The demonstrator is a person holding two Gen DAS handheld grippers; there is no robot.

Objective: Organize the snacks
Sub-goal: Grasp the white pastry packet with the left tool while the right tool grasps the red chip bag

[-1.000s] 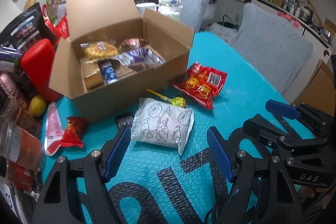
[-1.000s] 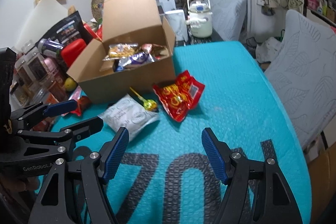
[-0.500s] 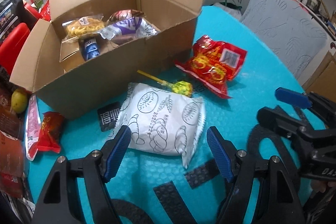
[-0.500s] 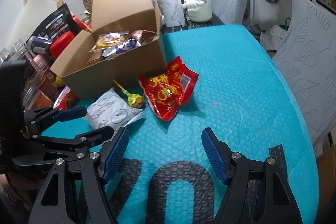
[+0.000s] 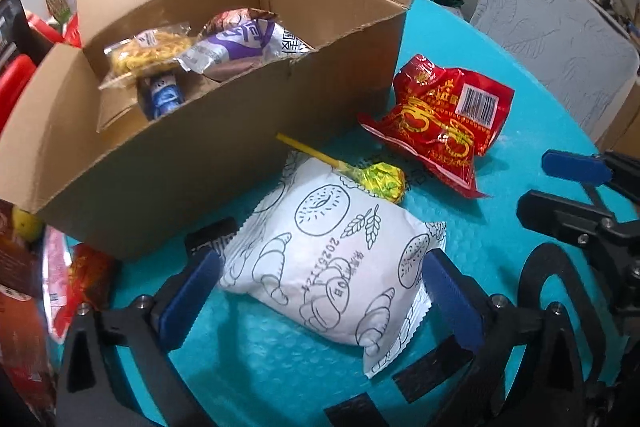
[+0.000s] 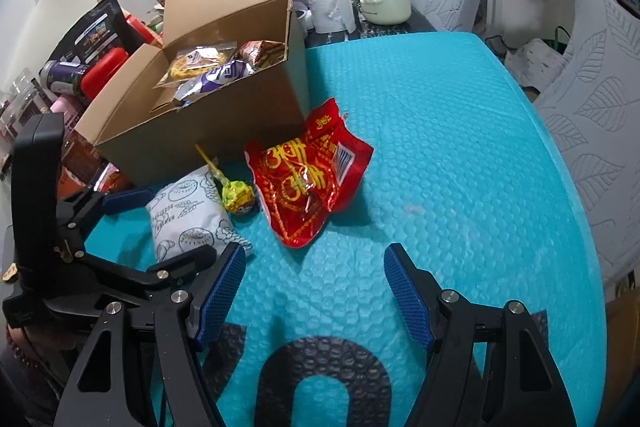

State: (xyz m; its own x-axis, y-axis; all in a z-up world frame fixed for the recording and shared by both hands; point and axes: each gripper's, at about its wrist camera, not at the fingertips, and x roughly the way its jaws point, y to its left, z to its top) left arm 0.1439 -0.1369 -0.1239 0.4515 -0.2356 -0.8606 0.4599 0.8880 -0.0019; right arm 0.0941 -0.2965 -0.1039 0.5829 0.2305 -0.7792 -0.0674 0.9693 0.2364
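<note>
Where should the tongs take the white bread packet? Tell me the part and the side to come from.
Grip the puffy middle of the white bread packet, across its width, coming from the near side, low over the blue mat. The open left tongs already straddle it there. The lollipop rests on its far end by the box, so stay clear of that end.

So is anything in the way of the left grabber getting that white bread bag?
Nothing sits between the left gripper and the white bread bag; its open fingers already flank the bag. One catch: the yellow lollipop lies on the bag's far edge, so it may ride along or roll off when the bag is lifted toward the cardboard box.
</note>
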